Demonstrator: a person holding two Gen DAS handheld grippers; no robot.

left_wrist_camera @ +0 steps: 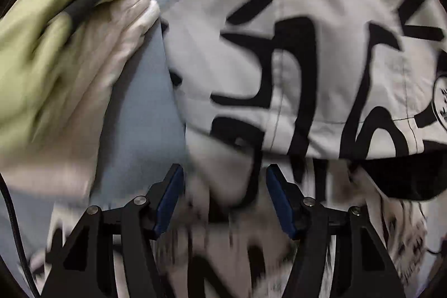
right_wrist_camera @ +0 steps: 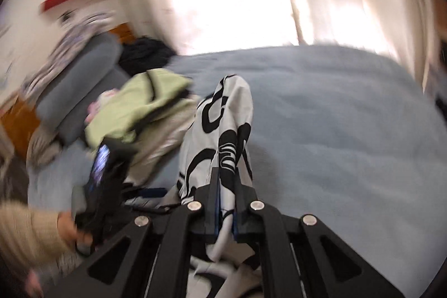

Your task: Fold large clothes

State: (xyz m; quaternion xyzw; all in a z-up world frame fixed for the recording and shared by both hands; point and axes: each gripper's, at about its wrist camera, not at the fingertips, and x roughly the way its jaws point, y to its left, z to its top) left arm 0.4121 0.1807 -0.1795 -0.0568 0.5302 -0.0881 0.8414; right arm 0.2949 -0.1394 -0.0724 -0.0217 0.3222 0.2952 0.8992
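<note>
Nearest the right wrist camera, the right tool (right_wrist_camera: 225, 210) is pinching a bunched fold of the white garment with black lettering (right_wrist_camera: 223, 130), whose long axis is running straight away from the lens over the blue-covered bed (right_wrist_camera: 349, 136). The left tool (left_wrist_camera: 225, 196) is standing spread wide, with blurred garment cloth lying between its blue pads (left_wrist_camera: 167, 200), though I cannot tell whether they are touching it. A green and cream clothes pile (left_wrist_camera: 64, 46) is sitting toward the bed's left edge.
</note>
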